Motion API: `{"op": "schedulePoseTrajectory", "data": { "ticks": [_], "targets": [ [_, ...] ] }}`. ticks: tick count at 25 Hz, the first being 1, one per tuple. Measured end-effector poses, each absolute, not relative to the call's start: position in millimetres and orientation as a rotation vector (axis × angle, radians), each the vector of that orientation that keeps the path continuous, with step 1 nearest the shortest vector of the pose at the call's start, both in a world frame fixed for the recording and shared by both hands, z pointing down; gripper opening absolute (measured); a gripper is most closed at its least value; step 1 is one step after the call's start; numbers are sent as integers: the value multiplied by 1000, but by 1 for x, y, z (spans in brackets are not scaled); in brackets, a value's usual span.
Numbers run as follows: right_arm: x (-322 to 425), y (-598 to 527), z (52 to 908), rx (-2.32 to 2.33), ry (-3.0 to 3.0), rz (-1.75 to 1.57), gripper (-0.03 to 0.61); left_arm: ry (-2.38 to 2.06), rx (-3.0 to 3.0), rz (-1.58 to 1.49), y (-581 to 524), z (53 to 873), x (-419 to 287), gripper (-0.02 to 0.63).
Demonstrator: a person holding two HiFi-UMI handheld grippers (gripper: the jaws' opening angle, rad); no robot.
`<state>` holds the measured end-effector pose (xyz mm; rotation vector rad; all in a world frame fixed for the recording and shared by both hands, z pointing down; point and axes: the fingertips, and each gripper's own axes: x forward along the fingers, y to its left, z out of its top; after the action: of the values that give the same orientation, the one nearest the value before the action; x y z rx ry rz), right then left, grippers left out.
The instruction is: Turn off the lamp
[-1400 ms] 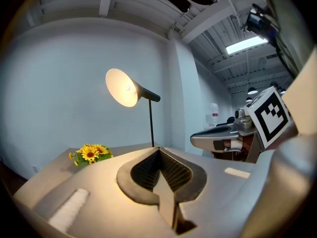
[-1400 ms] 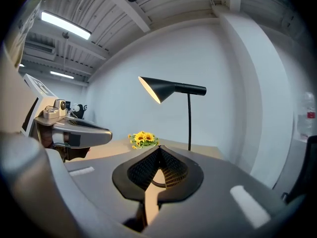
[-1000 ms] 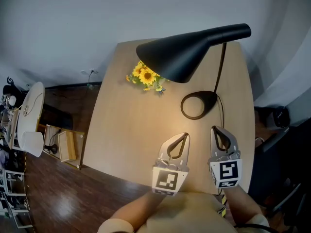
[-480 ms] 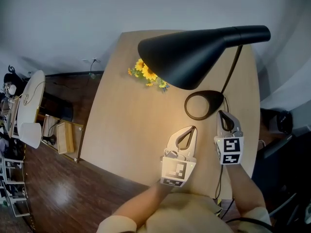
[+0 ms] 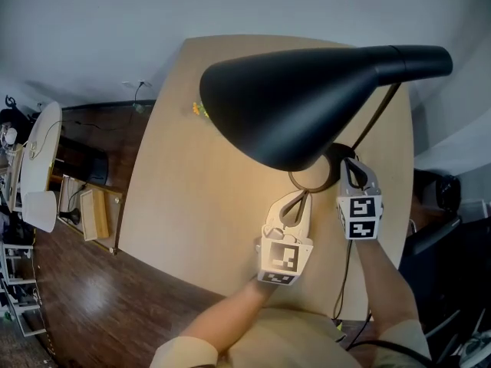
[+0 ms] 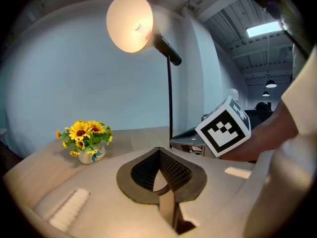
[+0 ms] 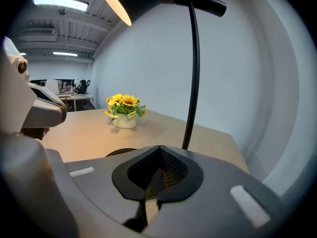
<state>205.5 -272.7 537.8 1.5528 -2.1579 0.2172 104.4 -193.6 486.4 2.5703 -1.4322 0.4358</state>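
Both clenched empty, left tongs [image 5: 296, 198] and right tongs [image 5: 351, 164] near lamp base [image 5: 334, 169] under its shade [image 5: 291, 98]; sunflower pot [image 6: 87, 144] beyond.

A light wooden table [image 5: 192, 198] (warmly lit) stands on dark glossy floorboards [image 5: 84, 309] beside a pale wall [image 5: 92, 29].

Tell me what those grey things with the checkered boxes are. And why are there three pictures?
They are hand-held tongs, not a robot. A person holds a left gripper and a right gripper. The checkered cubes are part of them. The big picture comes from a camera on the person's head, looking down. The other two come from small cameras riding on each gripper. On the wooden table stand a black lamp, switched on, and a small pot of sunflowers. Both grippers are shut and hold nothing.
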Motion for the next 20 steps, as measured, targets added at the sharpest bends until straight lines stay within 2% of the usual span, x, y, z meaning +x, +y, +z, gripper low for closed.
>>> {"op": "schedulePoseTrajectory", "data": {
  "ticks": [20],
  "targets": [
    [209, -311, 586, 1485, -2094, 275, -2, -1461, 2503, 444, -248, 514, 114, -6]
  ]
}}
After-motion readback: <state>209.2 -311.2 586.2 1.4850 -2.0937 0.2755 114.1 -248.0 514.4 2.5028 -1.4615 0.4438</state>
